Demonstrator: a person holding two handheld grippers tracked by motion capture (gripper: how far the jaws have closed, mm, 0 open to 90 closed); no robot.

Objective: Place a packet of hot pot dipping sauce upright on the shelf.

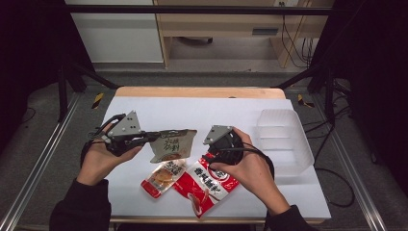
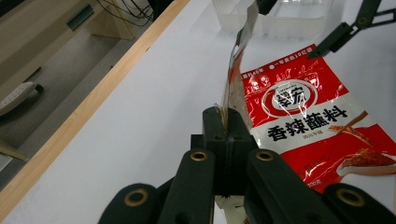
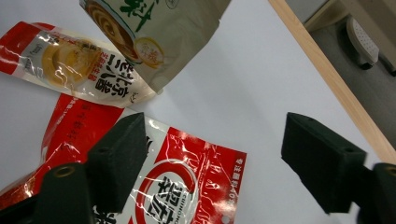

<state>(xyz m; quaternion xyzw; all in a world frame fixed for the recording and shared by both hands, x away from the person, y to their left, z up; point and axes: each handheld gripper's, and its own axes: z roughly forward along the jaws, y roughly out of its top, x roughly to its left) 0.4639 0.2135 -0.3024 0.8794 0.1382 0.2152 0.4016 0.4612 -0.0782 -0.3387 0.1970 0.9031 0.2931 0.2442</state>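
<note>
A: Starting at the left, what is the left gripper (image 1: 146, 136) doing?

B: Its jaws are clamping tight on one edge of the beige sachet (image 1: 172, 144), which is hanging in the air above the white table (image 1: 202, 113), well clear of it. In the left gripper view the sachet (image 2: 239, 56) is standing edge-on, running straight out from between the jaws.

A: How is that sachet likely handling?

B: It is looking light and limp, a thin crinkly film that is bending under its own weight. The film is probably slippery, so I would judge the flat sealed border the safest place to pinch, which is where the jaws are sitting now.

A: And moving right?

B: Below it, the small red-and-yellow packet (image 1: 163, 178) is lying flat, and beside that the big red packet (image 1: 208, 183) is lying flat too, glossy and soft.

A: The right gripper (image 1: 211, 156)?

B: It is hovering over the upper end of the big red packet (image 3: 140, 182), with its jaws standing apart and gripping nothing; the packet is lying beneath them, not between the pads, with the left pad over its film and the right pad over bare table.

A: Farthest right?

B: A clear plastic tub (image 1: 284, 139) is sitting empty by the table's edge.
</note>
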